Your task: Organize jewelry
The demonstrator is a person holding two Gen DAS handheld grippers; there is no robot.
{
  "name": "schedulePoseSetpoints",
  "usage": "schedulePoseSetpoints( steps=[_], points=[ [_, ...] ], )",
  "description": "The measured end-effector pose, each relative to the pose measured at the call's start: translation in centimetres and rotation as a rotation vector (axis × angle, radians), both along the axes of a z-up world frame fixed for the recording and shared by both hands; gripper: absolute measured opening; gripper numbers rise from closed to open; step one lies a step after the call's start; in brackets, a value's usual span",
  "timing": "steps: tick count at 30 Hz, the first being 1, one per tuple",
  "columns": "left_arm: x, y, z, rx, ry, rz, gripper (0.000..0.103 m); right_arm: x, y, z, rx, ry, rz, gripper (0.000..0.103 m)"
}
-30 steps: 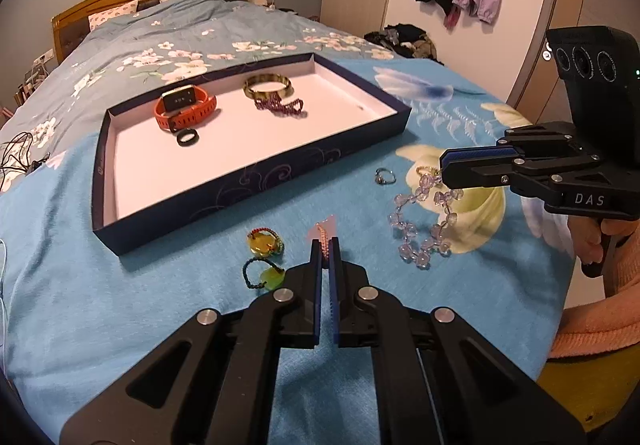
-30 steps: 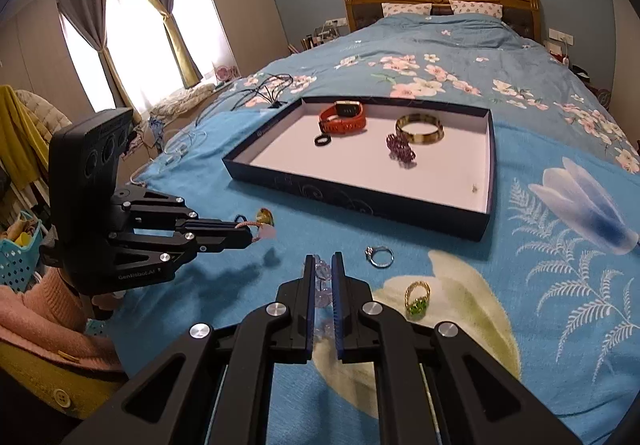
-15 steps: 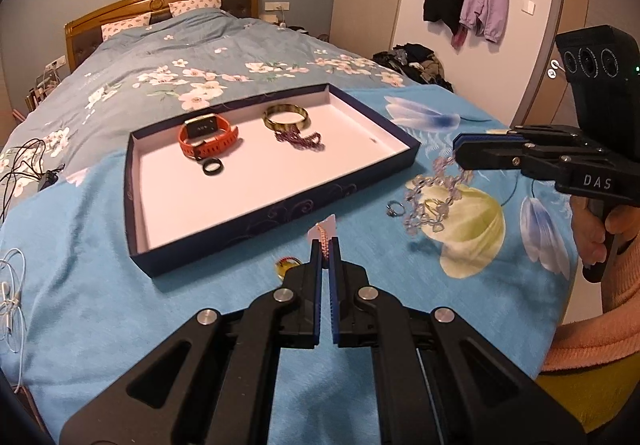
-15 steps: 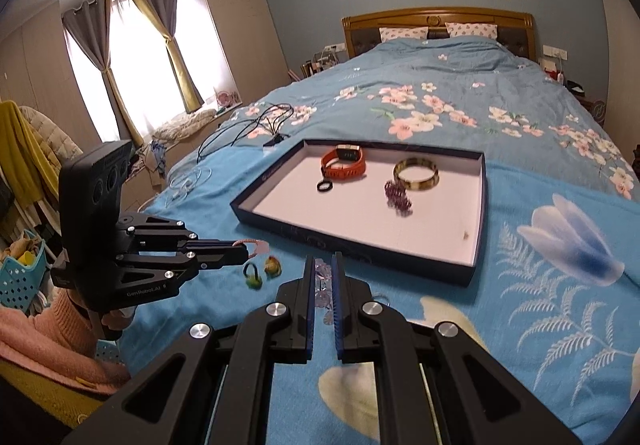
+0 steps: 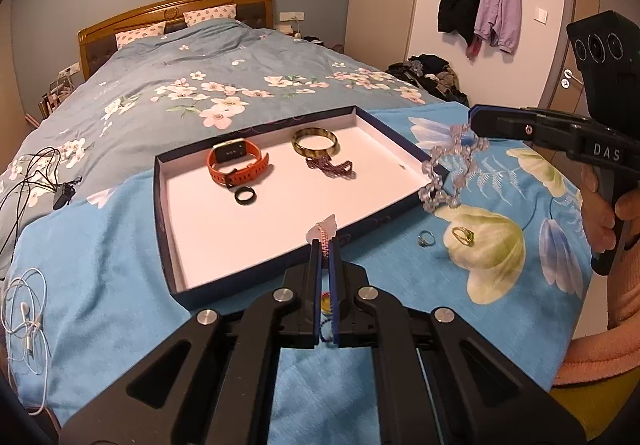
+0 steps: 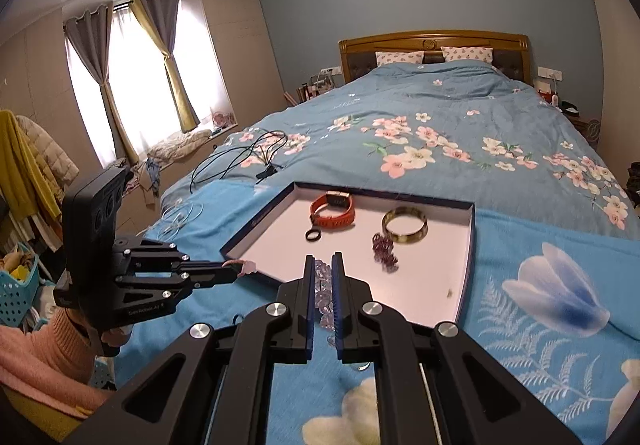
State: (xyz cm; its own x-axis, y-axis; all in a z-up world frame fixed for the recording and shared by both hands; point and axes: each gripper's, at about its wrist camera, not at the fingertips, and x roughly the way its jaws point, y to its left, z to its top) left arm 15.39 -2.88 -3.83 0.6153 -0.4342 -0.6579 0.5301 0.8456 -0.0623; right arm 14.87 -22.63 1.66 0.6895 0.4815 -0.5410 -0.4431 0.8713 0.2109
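Note:
A dark blue tray (image 5: 170,241) with a white floor lies on the bed. In it are an orange watch (image 5: 238,163), a black ring (image 5: 245,195), a gold bangle (image 5: 315,141) and a purple chain (image 5: 332,167). My left gripper (image 5: 325,239) is shut on a pink beaded bracelet (image 5: 325,231) above the tray's near wall. My right gripper (image 6: 321,263) is shut on a clear crystal bead bracelet (image 5: 444,173), which hangs by the tray's right corner. A silver ring (image 5: 425,239) and a gold ring with a green stone (image 5: 464,236) lie on the bedspread right of the tray.
Yellow and green bead pieces (image 5: 326,303) lie on the bedspread under my left fingers. White earphones (image 5: 24,309) and black cables (image 5: 36,173) lie left of the tray. The tray also shows in the right wrist view (image 6: 466,265).
Both grippers have risen and moved toward the tray with their bracelets. The crystal bracelet has left the bedspread and now hangs by the tray's right corner.

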Motion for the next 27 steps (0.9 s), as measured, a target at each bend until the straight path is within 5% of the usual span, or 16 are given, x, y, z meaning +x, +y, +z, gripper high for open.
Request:
schedulePoseSetpoints(
  steps=[27],
  points=[
    [5.8,-0.1,-0.6,0.06,0.011,0.047,0.004,6.3,1.3,-1.0,-0.011,0.025,-0.021,0.006]
  ],
)
